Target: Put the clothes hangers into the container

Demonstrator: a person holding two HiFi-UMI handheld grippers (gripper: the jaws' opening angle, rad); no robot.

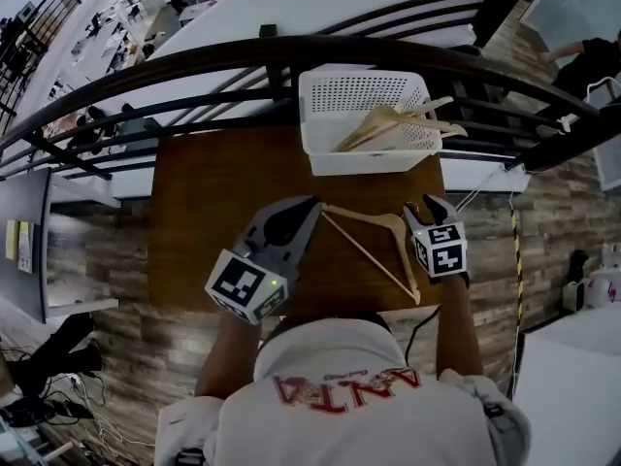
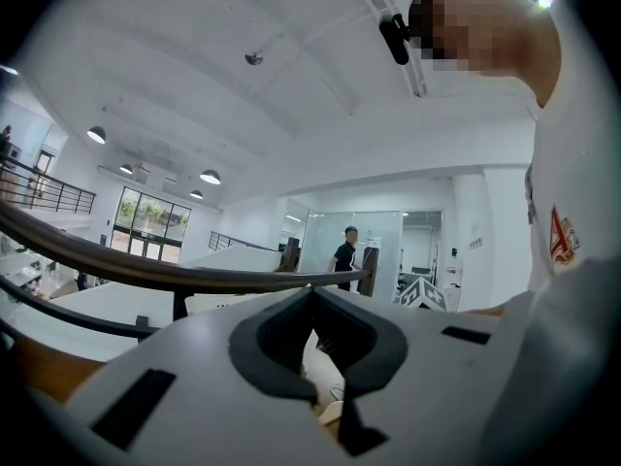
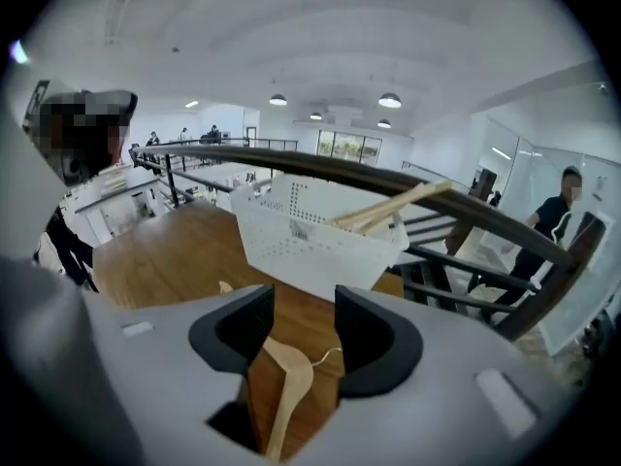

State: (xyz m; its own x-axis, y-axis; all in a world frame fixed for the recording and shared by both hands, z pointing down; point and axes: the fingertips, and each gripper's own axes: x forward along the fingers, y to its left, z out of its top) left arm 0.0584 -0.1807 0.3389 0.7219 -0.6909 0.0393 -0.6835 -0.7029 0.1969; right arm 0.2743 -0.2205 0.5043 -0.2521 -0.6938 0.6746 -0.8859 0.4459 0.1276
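A dark curved railing (image 1: 291, 61) runs beyond the far edge of the brown wooden table (image 1: 194, 221). The table's near edge is hidden by the person's white shirt (image 1: 349, 357). Its red lettering is seen upside down and seems to read ANTA.

A white perforated basket (image 1: 359, 158) stands at the far edge, toward the far right corner. It holds several pale wooden hangers (image 1: 388, 124), whose ends stick out over its right rim. In the right gripper view a small sticker (image 3: 304, 231) shows on the basket's wall, too small to read.

The left gripper (image 1: 312, 205) is over the middle of the table with its jaws closed tip to tip. The tips sit right at the left end of the single hanger (image 1: 361, 213) lying on the table. No view shows whether they pinch it.

The right gripper (image 1: 427, 207) is near the right edge, angled down, with its jaws standing apart. The hanger's neck and thin wire hook (image 3: 325, 357) lie between them, clear of the pads. In the head view this gripper covers the hook. Each gripper's cube bears black-and-white square markers, no words.
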